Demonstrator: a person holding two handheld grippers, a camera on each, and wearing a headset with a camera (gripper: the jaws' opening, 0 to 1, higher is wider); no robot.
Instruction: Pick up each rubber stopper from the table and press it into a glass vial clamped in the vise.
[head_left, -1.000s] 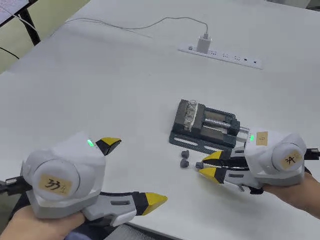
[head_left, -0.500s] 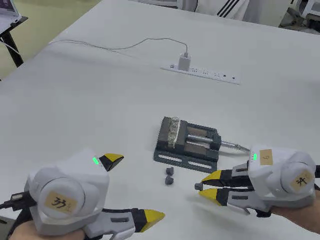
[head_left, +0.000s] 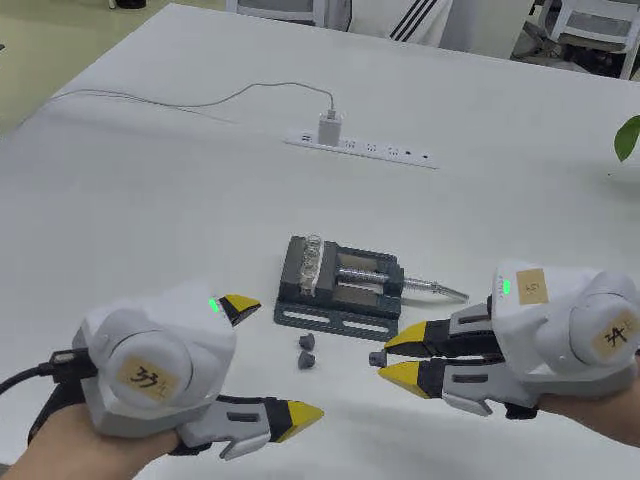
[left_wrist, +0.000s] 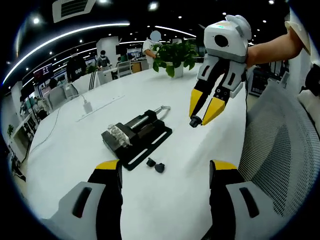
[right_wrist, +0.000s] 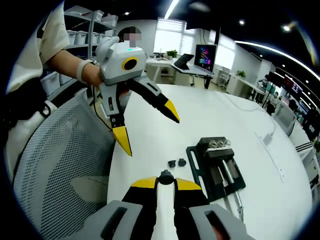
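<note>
While the left gripper (head_left: 278, 357) hangs low over the near left part of the white table (head_left: 150, 220), its yellow-tipped jaws stand wide apart with nothing between them. The person's hand grips it from below, and a black cord leaves its back end.

To the right of it, two small dark rubber stoppers (head_left: 305, 350) lie on the table, close together, one just behind the other in the head view. They rest just in front of the vise (head_left: 340, 295), apart from its base plate.

The vise sits near the middle of the table, with its screw handle pointing right. The glass vial (head_left: 313, 262) stands upright, clamped between the vise's jaws toward its left end. Whether its mouth is plugged is too small to tell, and the glass may be more than one vial.

Further right, a third stopper (head_left: 377, 358) is pinched at the very tips of the right gripper (head_left: 384, 359), whose jaws are drawn together on it. In the left gripper view this stopper looks lifted off the table, near the vise's front right corner but not touching it.

At the back of the table lies a white power strip (head_left: 360, 148) with a charger (head_left: 329, 128) plugged in.
</note>
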